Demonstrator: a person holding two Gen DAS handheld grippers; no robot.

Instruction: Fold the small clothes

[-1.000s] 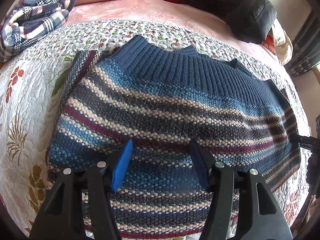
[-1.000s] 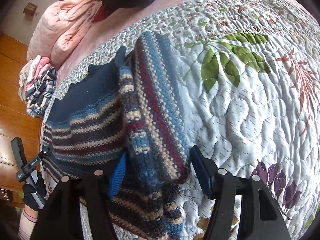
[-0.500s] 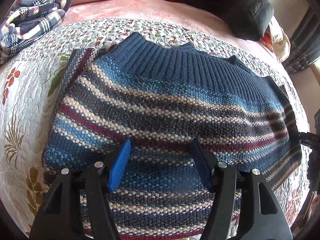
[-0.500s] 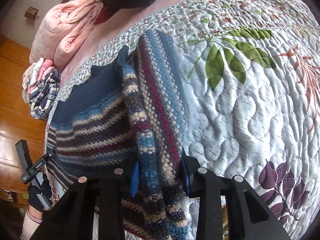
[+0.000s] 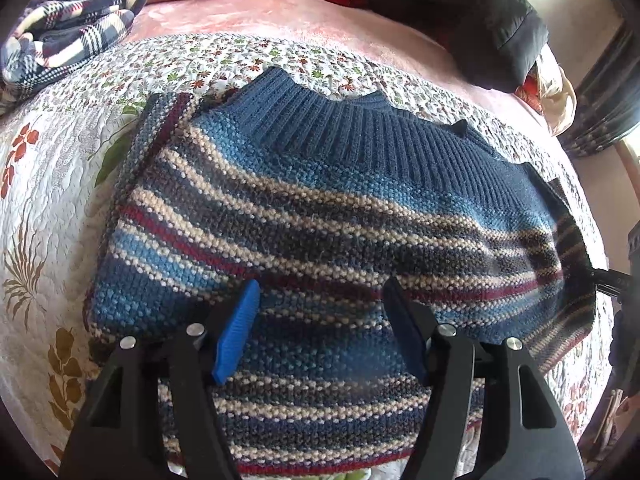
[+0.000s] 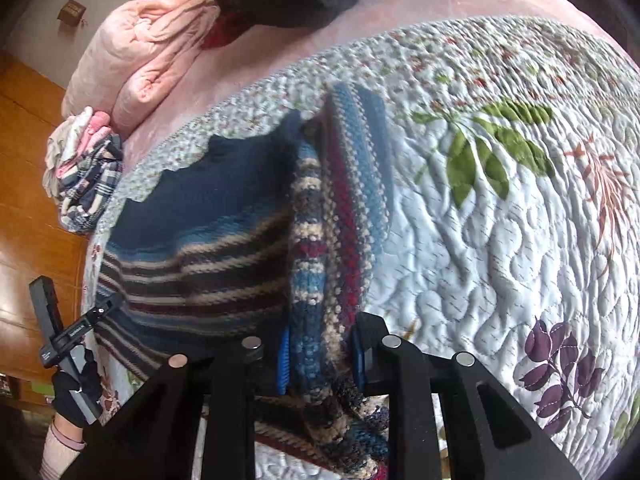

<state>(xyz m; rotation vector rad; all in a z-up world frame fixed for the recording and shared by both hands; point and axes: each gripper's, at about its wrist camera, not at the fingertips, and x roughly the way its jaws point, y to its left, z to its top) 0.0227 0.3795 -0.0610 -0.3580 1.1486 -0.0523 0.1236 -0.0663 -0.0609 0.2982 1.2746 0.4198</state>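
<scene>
right gripper (image 6: pixel 320 354) just clamped shut on the sleeve (image 6: pixel 344 216) of the striped knit sweater (image 5: pixel 320 232) lying flat on the floral quilt (image 6: pixel 500 220), left gripper (image 5: pixel 320 328) hovering open over the body, so sleeve fold-in probably next

Pretty bright daylight in both views, coming in strong from the top right of the left wrist view where the corner is totally blown out, and it leaves a hazy washed patch on the sweater (image 5: pixel 320 216) near its right end. Heavy fisheye bend everywhere, the quilt (image 6: pixel 500 240) bulges like a ball and the corners go black. The right wrist view is softer, with the sweater's dark part smeary and its near folds in shadow.
</scene>
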